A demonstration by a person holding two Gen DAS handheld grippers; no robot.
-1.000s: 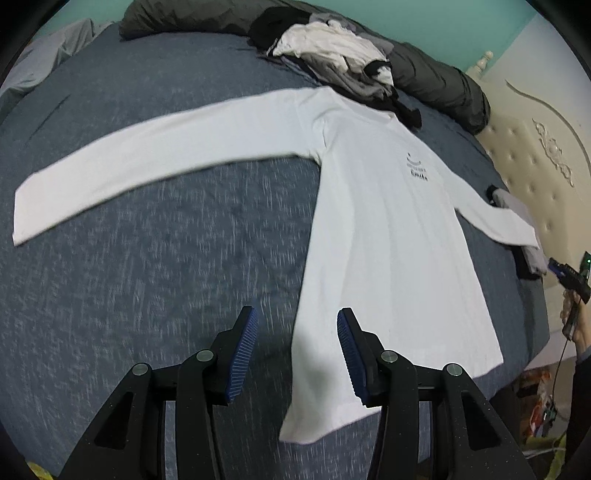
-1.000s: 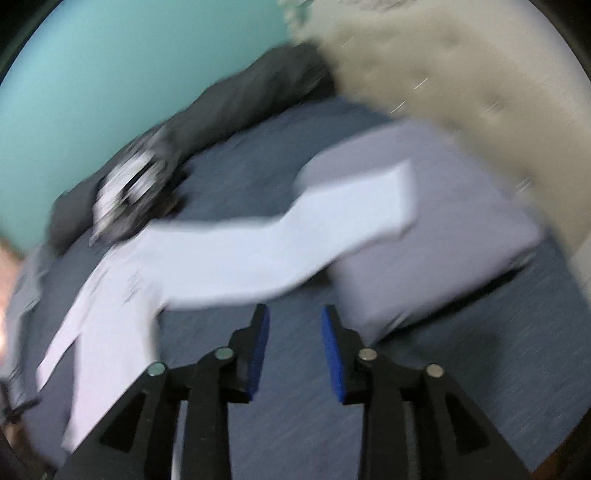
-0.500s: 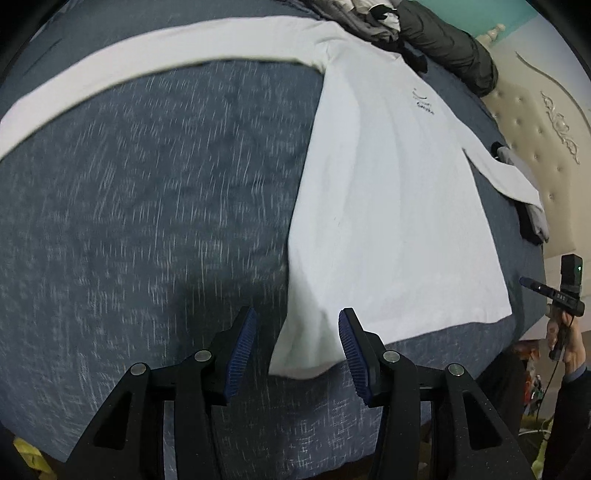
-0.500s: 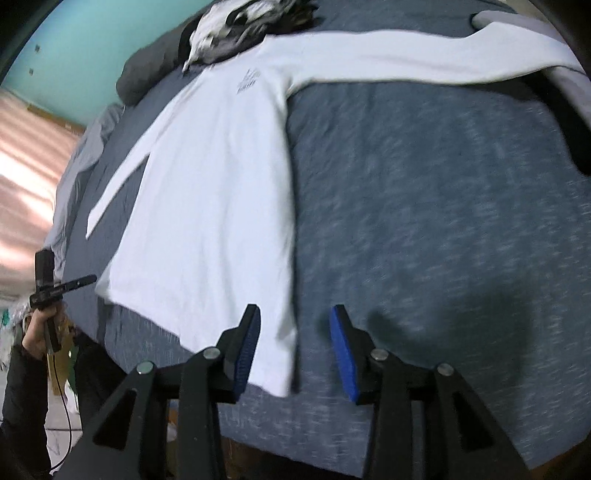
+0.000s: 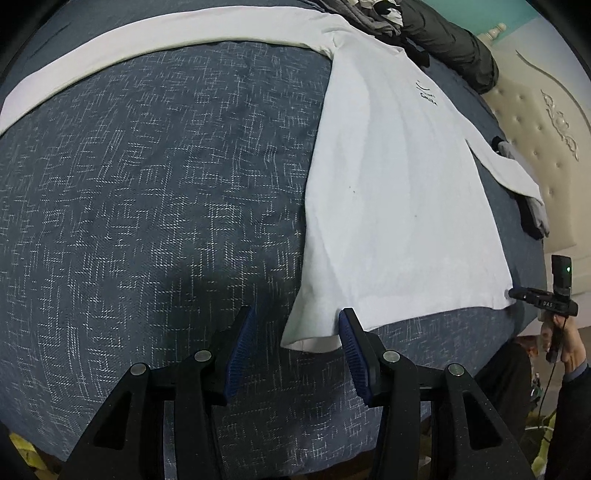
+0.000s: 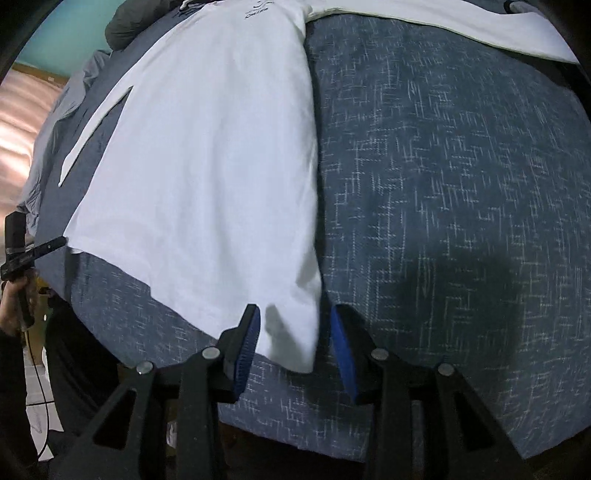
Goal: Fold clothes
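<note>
— Between the blue pads of the left hand-held gripper (image 5: 293,354), what sits there?
— One bottom corner of the white long-sleeved shirt (image 5: 388,192), jaws spread, nothing pinched. The right hand-held gripper (image 6: 293,347) straddles the other hem corner the same way, also released.
— So each hand is nearest its own corner?
— Yes. The shirt lies flat, face up on the bed (image 5: 147,184), its long axis running straight away from both grippers, hem nearest, collar farthest.
— And the sleeves?
— Spread out sideways at the far end. Beyond the collar lies a heap of clothes (image 5: 373,11).
</note>
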